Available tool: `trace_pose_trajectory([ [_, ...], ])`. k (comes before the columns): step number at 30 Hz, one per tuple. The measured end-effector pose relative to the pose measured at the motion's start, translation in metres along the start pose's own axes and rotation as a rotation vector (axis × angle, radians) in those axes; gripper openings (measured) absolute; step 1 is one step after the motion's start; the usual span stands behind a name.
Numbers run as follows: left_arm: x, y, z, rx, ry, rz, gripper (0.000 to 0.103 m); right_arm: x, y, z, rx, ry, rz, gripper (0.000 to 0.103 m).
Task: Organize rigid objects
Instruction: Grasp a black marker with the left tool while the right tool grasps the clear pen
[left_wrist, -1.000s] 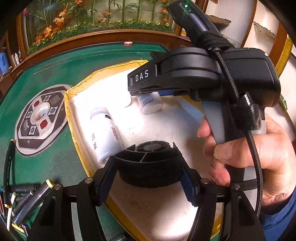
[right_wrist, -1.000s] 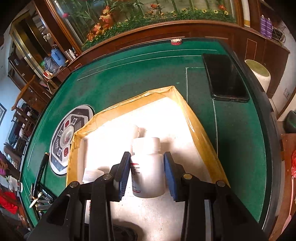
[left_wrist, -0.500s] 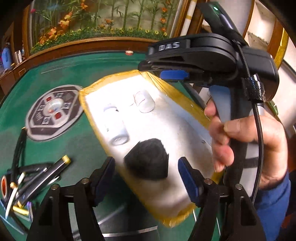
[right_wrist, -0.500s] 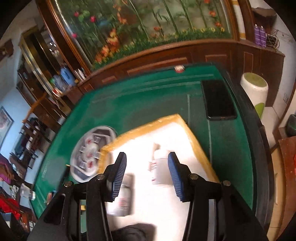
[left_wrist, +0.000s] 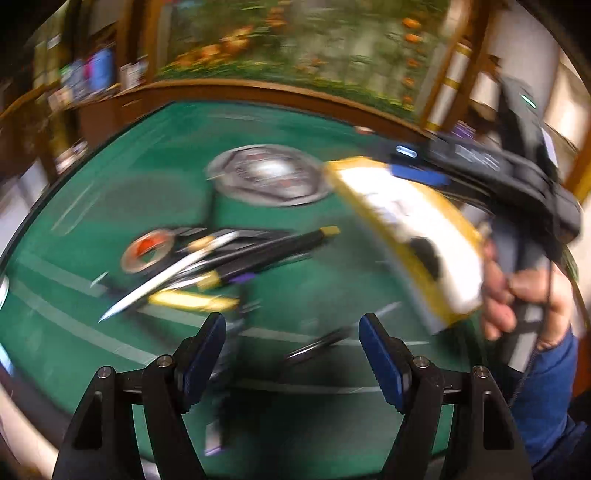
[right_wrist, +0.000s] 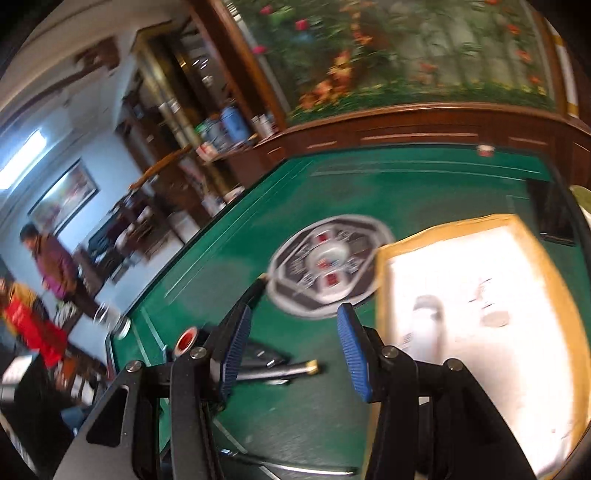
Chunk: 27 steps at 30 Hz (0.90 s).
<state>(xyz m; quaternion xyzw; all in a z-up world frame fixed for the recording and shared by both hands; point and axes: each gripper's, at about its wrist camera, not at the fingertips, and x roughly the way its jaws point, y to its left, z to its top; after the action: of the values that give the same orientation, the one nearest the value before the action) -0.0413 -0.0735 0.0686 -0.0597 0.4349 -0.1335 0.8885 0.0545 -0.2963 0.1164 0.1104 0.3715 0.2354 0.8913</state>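
Overall, both views are smeared by motion blur, so fine detail is hard to read. The left gripper (left_wrist: 291, 354) hangs over the green table (left_wrist: 110, 206) with its blue-padded fingers spread wide and nothing between them. Beyond its fingertips lies a loose pile of long tools (left_wrist: 221, 258), dark and yellow-handled with a silvery blade-like piece, next to a round red-and-silver object (left_wrist: 147, 249) whose kind cannot be told. Further back sits the round control panel (left_wrist: 267, 181) set into the table's centre. To the right lies the white tray with a yellow border (left_wrist: 406, 229), carrying a dark round object (left_wrist: 426, 254) and blurred pale shapes.

The right gripper (right_wrist: 291, 350) also stands released, its jaws apart and empty, above the table felt between the tool pile and the tray. In its view the tray (right_wrist: 524, 229) fills the right side, with a white bottle (right_wrist: 424, 328) lying on it near the left edge and a second pale round item (right_wrist: 496, 318) a little to the right, apart from the bottle. A dark phone (right_wrist: 550, 214) rests on the felt just beyond the tray. At the right of the left wrist view, a hand (left_wrist: 524, 295) grips the handle of the right gripper's body.
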Motion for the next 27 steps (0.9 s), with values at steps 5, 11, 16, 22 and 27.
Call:
trace_pose_trajectory([
  [5, 0.001, 0.062, -0.016, -0.188, 0.036, 0.104, 0.078, 0.011, 0.019, -0.009, -0.045, 0.036, 0.019, 0.048],
  [11, 0.023, 0.080, -0.017, -0.244, 0.074, 0.186, 0.078, 0.007, 0.024, -0.015, -0.059, 0.040, 0.037, 0.050],
  [16, 0.043, 0.078, -0.008, -0.198, 0.098, 0.303, 0.053, 0.008, 0.025, -0.018, -0.067, 0.059, 0.048, 0.051],
  [22, 0.038, 0.106, -0.006, -0.194, 0.086, 0.330, 0.016, 0.011, 0.031, -0.025, -0.124, 0.137, 0.082, 0.051],
  [27, 0.029, 0.125, -0.012, -0.175, 0.057, 0.330, 0.016, 0.014, 0.030, -0.052, -0.204, 0.266, 0.134, 0.051],
])
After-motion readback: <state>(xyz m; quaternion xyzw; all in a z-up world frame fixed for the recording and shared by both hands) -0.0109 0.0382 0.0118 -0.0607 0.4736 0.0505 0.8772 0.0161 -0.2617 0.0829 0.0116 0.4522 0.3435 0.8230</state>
